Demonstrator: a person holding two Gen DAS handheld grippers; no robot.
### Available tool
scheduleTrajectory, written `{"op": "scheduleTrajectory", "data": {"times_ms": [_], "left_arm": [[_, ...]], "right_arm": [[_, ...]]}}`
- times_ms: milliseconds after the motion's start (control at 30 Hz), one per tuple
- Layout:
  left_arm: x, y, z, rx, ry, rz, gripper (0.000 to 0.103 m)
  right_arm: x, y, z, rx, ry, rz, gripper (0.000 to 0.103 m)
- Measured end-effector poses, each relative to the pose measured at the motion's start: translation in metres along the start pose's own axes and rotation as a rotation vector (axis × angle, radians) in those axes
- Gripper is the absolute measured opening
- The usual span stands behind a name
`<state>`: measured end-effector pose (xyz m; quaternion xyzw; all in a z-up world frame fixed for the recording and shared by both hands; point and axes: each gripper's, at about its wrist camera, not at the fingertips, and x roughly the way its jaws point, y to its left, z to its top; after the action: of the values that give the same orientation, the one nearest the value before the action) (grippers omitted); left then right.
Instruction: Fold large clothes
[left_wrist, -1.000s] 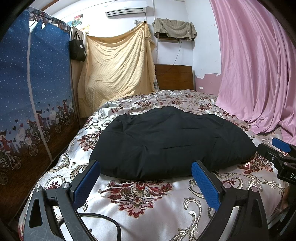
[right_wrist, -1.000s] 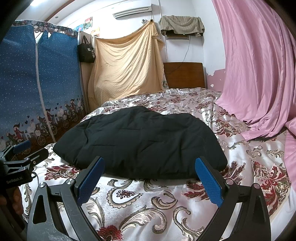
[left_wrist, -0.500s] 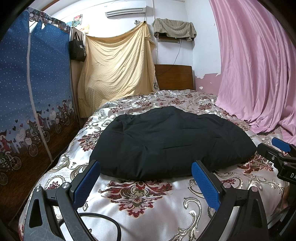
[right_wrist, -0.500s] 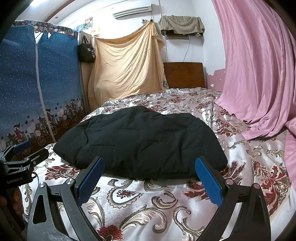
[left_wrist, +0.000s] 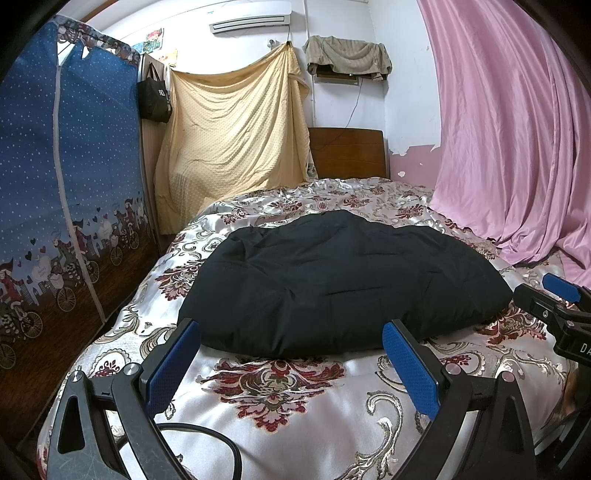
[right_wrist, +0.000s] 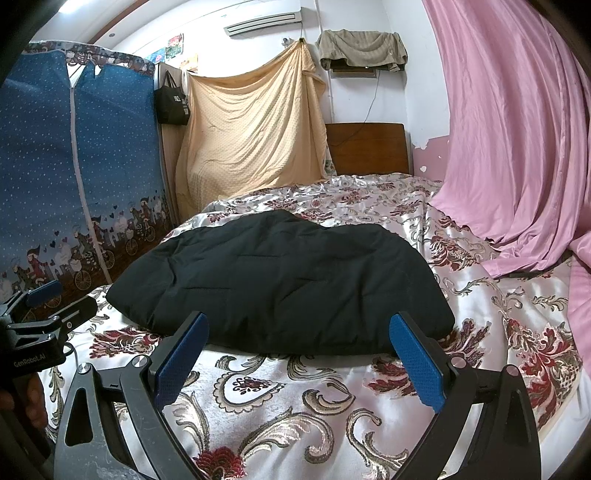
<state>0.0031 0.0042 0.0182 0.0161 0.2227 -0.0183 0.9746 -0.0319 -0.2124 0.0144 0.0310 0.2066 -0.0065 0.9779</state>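
Note:
A black padded garment (left_wrist: 332, 280) lies folded in a flat bundle on the bed's floral satin cover (left_wrist: 288, 398). It also shows in the right wrist view (right_wrist: 288, 280). My left gripper (left_wrist: 291, 347) is open and empty, just short of the bundle's near edge, towards its left half. My right gripper (right_wrist: 299, 339) is open and empty, just short of the near edge, towards its right half. The right gripper's fingers (left_wrist: 561, 288) show at the right edge of the left wrist view; the left gripper's fingers (right_wrist: 44, 291) show at the left edge of the right wrist view.
A blue fabric wardrobe (left_wrist: 66, 184) stands along the bed's left side. A pink curtain (left_wrist: 517, 129) hangs on the right and spills onto the bed. A yellow cloth (left_wrist: 232, 140) and a wooden headboard (left_wrist: 347, 151) are at the far end. A black cable (left_wrist: 207, 435) lies under my left gripper.

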Motion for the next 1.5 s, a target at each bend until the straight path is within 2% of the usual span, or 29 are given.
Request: {"op": "scheduleTrajectory", "data": {"times_ms": [1500], "left_arm": [[0.0010,0.0019,-0.0020,-0.006,0.013,-0.014,0.100]], "right_arm": [[0.0006,0.0018,-0.0020,0.001,0.007,-0.004,0.096]]}}
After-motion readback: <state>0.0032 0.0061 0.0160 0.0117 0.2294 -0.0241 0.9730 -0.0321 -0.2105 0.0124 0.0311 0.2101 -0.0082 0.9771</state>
